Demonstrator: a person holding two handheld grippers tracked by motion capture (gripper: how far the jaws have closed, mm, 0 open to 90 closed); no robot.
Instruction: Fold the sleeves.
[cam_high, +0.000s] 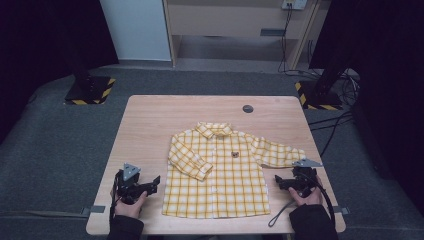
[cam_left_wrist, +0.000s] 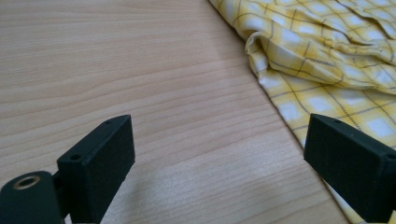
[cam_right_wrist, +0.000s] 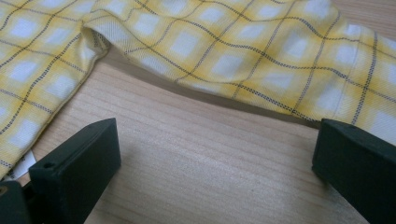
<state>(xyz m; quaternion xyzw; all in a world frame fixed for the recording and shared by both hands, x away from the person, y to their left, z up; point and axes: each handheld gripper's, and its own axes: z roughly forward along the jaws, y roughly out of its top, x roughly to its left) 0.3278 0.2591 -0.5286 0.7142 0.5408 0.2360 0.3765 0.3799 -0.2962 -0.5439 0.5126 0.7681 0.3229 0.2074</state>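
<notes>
A small yellow-and-white checked shirt (cam_high: 220, 172) lies flat on the wooden table (cam_high: 150, 130), collar away from me, with a tiny brown badge on the chest. Its left sleeve is folded in over the body; its right sleeve (cam_high: 277, 152) stretches out toward the right. My left gripper (cam_high: 154, 183) rests open on the table just left of the shirt's hem, whose edge (cam_left_wrist: 299, 107) shows near its right jaw. My right gripper (cam_high: 278, 181) is open beside the shirt's right side, below the sleeve (cam_right_wrist: 261, 51), with bare wood between its jaws.
A small dark round disc (cam_high: 248, 108) lies near the table's far edge. Beyond the table stand black stand bases with yellow-black tape (cam_high: 90, 90), cables (cam_high: 340, 120) on the grey floor and a wooden cabinet (cam_high: 235, 25).
</notes>
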